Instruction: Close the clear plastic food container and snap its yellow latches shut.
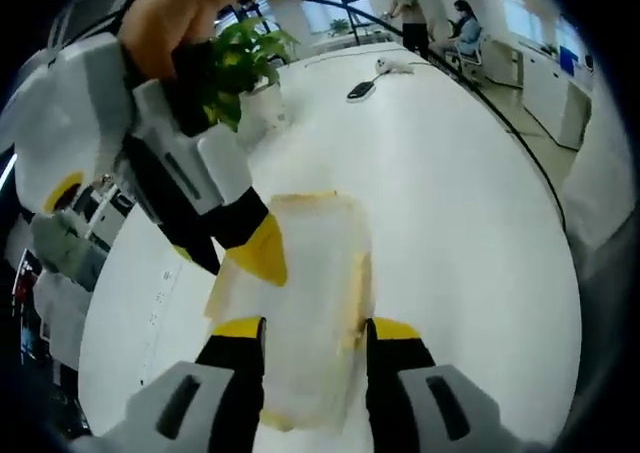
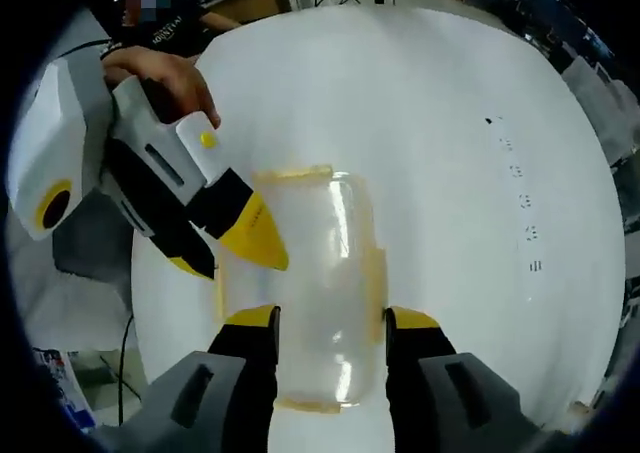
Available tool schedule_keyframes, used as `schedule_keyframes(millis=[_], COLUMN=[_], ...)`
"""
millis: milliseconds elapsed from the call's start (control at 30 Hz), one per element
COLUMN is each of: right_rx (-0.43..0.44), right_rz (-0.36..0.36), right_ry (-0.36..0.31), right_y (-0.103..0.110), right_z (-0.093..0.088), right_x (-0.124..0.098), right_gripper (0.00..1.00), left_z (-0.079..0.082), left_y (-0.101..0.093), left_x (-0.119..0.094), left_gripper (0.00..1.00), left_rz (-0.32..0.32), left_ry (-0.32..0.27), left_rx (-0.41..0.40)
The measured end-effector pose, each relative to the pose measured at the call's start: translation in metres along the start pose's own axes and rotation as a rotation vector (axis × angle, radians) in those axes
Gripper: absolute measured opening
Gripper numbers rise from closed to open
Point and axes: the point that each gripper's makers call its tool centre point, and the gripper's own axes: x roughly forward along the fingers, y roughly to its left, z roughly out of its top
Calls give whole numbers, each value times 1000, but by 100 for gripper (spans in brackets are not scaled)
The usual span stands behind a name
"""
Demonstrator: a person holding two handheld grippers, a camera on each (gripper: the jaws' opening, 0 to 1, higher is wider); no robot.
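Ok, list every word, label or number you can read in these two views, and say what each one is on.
No text is legible.
Small dark marks in a row on the white table, in the right gripper view: too small to read.
White lettering on a person's dark shirt, top left: too blurred to read.
Clear plastic food container: no print visible.

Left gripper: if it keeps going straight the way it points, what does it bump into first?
Probably the clear plastic container, lying between the left gripper's open jaws. Depth is hard to judge here.
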Motion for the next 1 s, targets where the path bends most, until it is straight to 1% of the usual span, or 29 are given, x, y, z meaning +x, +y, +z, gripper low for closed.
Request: schedule_keyframes(millis=[133, 200, 333, 367, 400, 467, 533, 633, 900, 933, 967, 1000], right_rx=[-4, -2, -14, -16, -20, 15, 32, 32, 46, 46, 44, 43], right_rz=[3, 12, 8, 5, 7, 16, 20, 18, 22, 23, 22, 25], right_ry=[40, 50, 71, 73, 73, 63, 53, 53, 55, 55, 56, 59], right_y=[-3, 1, 5, 10, 10, 6, 2, -6, -14, -15, -9, -8], right_z=[4, 1, 0, 0, 0, -1, -2, 0, 3, 4, 1, 1], right_x=[2, 1, 2, 2, 2, 2, 2, 2, 4, 4, 4, 4], right_gripper=[40, 39, 38, 38, 38, 38, 38, 38, 38, 38, 37, 37], left_z=[1, 1, 1, 1, 1, 1, 1, 1, 1, 1, 1, 1], left_y=[1, 1, 0, 0, 0, 0, -1, -1, 1, 1, 1, 1], left_x=[2, 2, 1, 2, 2, 2, 3, 4, 6, 6, 6, 6], left_gripper=[34, 34, 34, 34, 34, 34, 34, 33, 32, 32, 32, 32], left_rz=[17, 20, 20, 21, 21, 23, 29, 39, 50, 49, 47, 46], left_ry=[2, 4, -1, -1, 0, 10, 16, 17, 22, 22, 19, 16], left_rx=[-20, -46, -40, -44, -46, -51, -45, -29, -13, -14, -14, -12])
